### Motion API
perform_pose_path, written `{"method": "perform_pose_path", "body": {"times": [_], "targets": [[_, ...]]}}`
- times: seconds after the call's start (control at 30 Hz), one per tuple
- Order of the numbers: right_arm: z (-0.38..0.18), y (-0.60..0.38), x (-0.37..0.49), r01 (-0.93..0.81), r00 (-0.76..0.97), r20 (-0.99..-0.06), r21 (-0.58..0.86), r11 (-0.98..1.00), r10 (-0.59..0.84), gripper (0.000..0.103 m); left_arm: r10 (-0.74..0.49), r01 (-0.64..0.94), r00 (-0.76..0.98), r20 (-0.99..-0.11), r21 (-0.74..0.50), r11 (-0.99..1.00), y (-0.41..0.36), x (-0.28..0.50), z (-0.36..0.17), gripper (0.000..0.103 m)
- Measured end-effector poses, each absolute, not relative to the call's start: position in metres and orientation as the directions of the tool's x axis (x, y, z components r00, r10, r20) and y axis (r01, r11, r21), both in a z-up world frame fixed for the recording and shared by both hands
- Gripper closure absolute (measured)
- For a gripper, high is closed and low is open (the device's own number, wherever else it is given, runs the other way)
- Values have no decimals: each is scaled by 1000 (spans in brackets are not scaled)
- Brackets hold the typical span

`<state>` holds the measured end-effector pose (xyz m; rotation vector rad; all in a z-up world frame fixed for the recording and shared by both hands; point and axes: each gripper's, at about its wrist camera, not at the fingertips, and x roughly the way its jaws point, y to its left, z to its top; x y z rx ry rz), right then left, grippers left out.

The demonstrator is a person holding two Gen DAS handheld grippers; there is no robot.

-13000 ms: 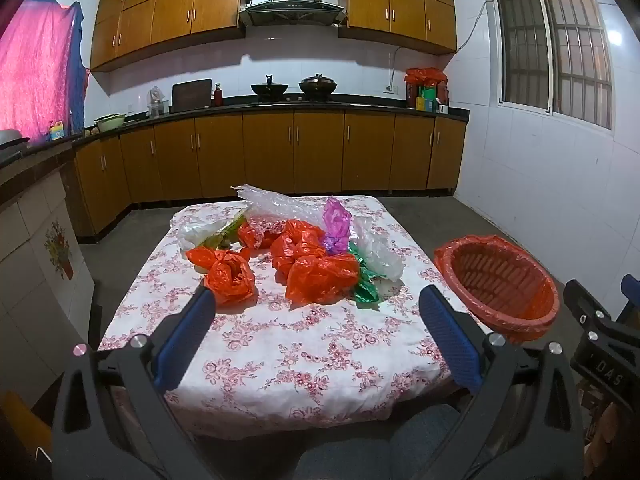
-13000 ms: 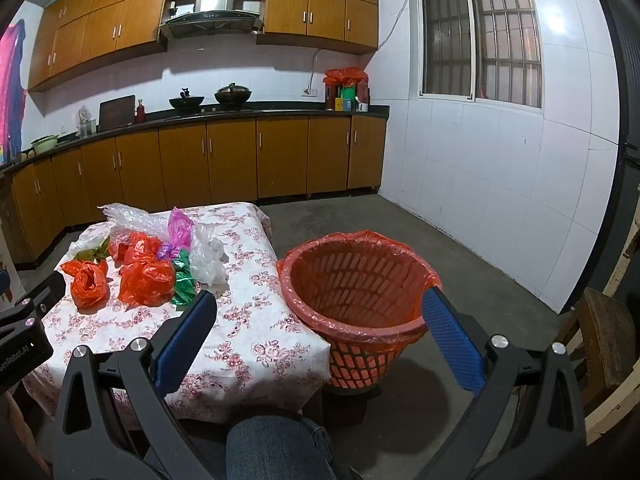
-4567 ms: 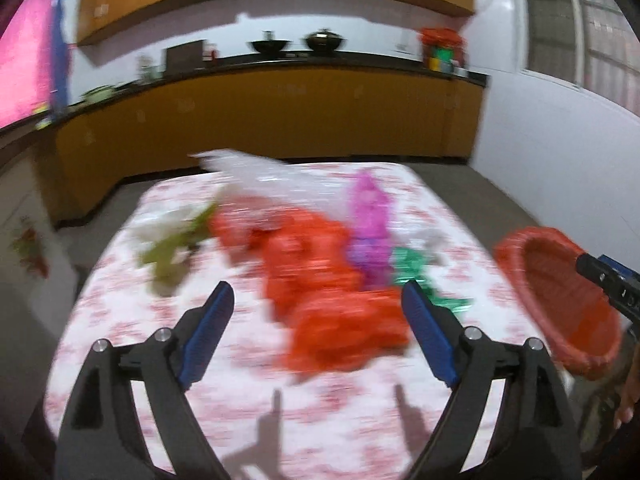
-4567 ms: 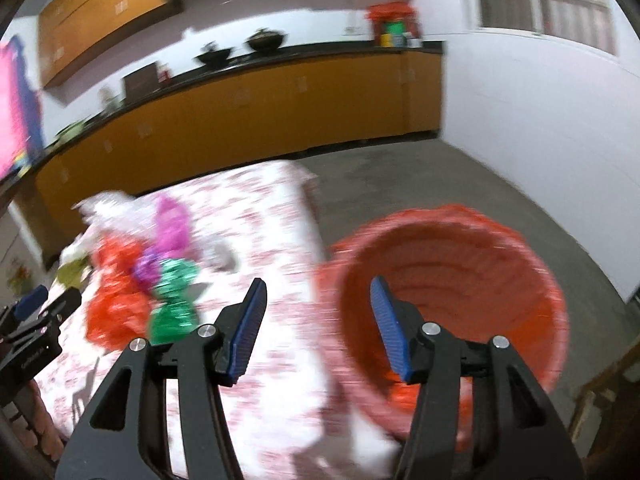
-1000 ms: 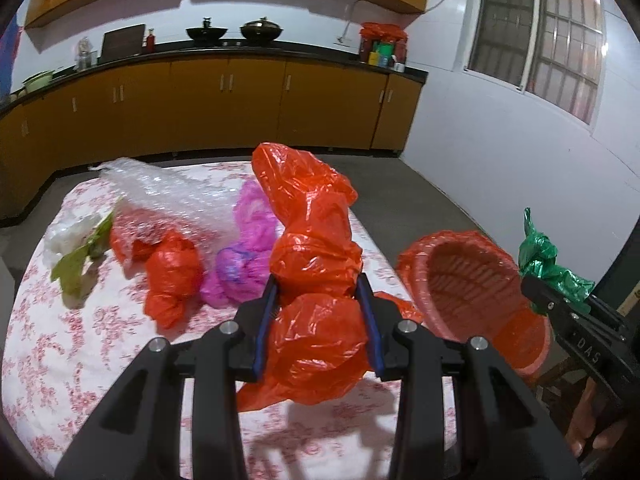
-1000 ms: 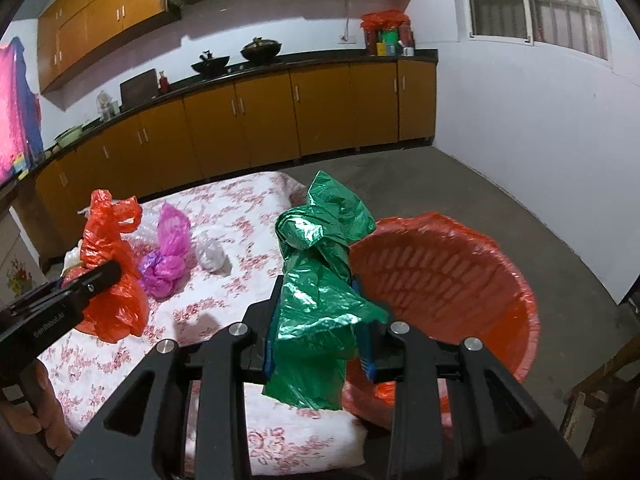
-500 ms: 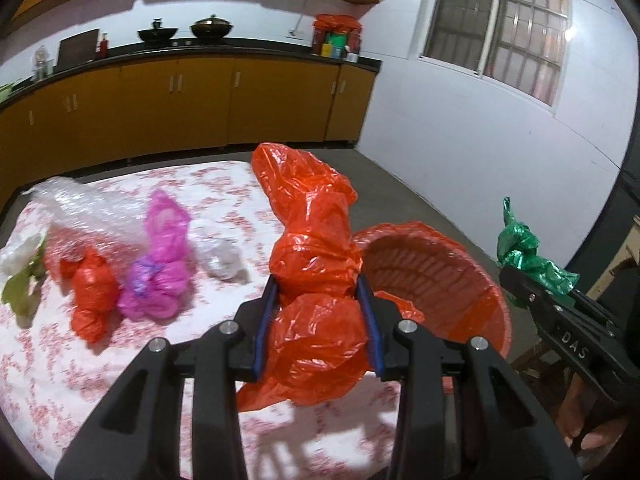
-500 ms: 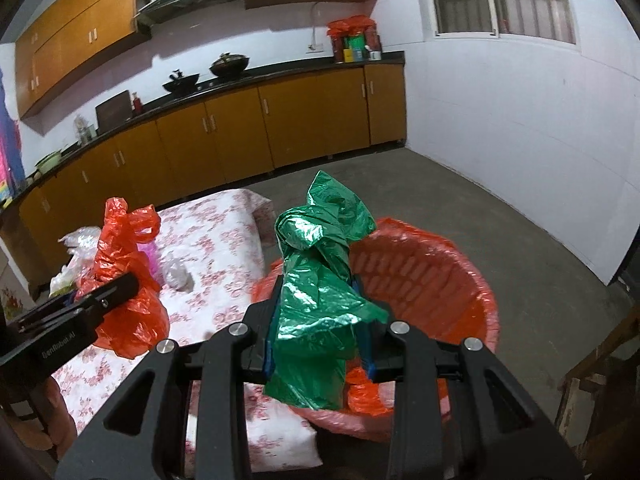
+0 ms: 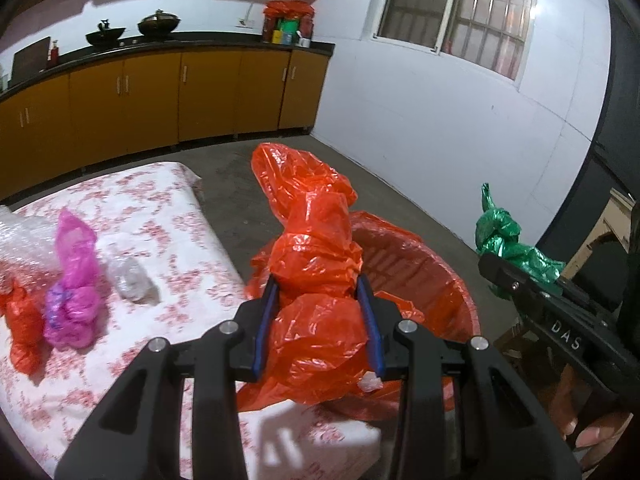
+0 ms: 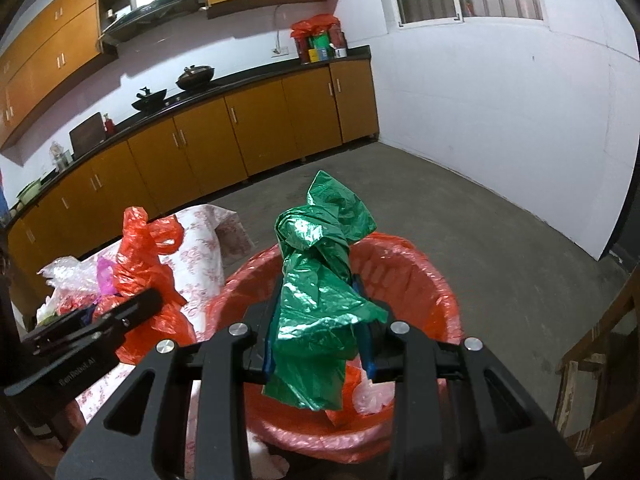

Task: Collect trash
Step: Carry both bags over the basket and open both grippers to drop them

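Two hand-held grippers carry crumpled plastic bags to a red basket (image 10: pixel 432 280) lined with red film, standing on the floor beside a table (image 9: pixel 172 200) under a floral cloth. The left gripper (image 9: pixel 318 320) is clamped on an orange bag (image 9: pixel 316 264) held just short of the basket's near rim; the right gripper (image 10: pixel 318 332) pinches a green bag (image 10: pixel 320 280) directly above the basket's mouth, apparently ready to drop it in. To the left gripper's left, a pink bag (image 9: pixel 74 280), a smaller orange bag (image 9: pixel 22 328) and clear plastic (image 9: pixel 132 280) remain on the cloth. The right gripper's body reads "DAS"; the left's lettering is too blurred to read with confidence.
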<state>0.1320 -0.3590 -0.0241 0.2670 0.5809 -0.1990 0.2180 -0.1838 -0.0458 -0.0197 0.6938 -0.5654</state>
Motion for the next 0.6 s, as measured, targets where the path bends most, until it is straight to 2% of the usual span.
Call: {"method": "perform_pose_path", "body": {"times": [0.43,0.53,0.6], "targets": [[-29,-391,142,283,824,-559,267,921,-92,71,-522,507,562,-641,-231,830,-217,242,-68,62],[-31,-396,145,280,826,-559,290,915,-75,69,-520,500,551,-652,-241,832,-219,246,-75,55],[-33,-398,146,280,826,-559,298,913,-71,62,-514,496,548,-659,-239,835,-219,247,-79,49]]}}
